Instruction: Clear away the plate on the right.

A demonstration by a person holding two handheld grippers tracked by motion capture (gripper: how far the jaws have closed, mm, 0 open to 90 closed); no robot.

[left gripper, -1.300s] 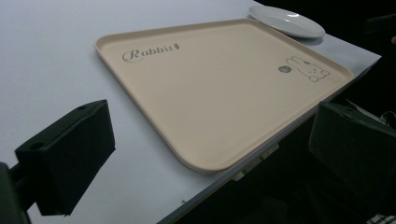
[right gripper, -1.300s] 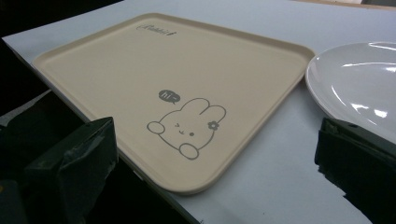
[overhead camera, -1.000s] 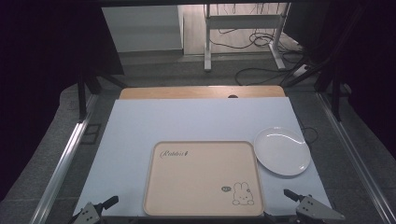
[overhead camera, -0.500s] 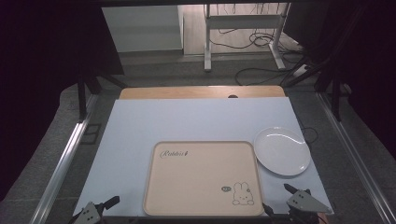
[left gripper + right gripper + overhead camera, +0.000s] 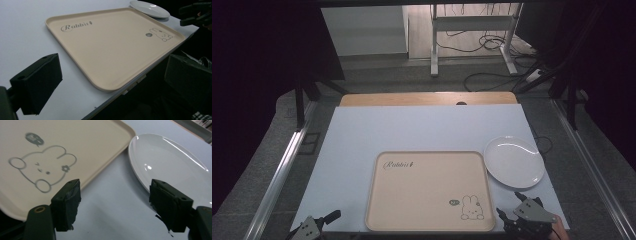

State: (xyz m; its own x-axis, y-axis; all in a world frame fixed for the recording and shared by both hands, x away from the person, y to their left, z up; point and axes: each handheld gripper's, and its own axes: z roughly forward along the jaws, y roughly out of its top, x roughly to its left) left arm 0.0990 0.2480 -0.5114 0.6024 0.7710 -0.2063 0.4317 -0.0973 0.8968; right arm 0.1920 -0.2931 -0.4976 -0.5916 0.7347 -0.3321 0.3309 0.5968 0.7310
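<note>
The table [image 5: 412, 135], covered with a pale sheet, was the largest thing in frame and served as reference, with a strip of bare wood along its far edge.

The tray [image 5: 429, 192], beige with raised rim, lay flat near the table's near edge, about midway across. Script lettering sat in its far left corner and a rabbit drawing in its near right corner. The tray held nothing.

The plate [image 5: 513, 161], white and round, rested on the table just beside the tray's far right corner. Whether rim met rim could not be told.

The right gripper [image 5: 518, 212] hovered at the table's near right corner, just beside the tray's rabbit corner and near the plate. Its jaws had just been closing but stood apart, with bare table between them. In the right gripper view the tray edge lay behind one jaw and the plate behind the other.

The left gripper [image 5: 319, 224] sat at the table's near left corner, jaws spread, holding nothing.
</note>
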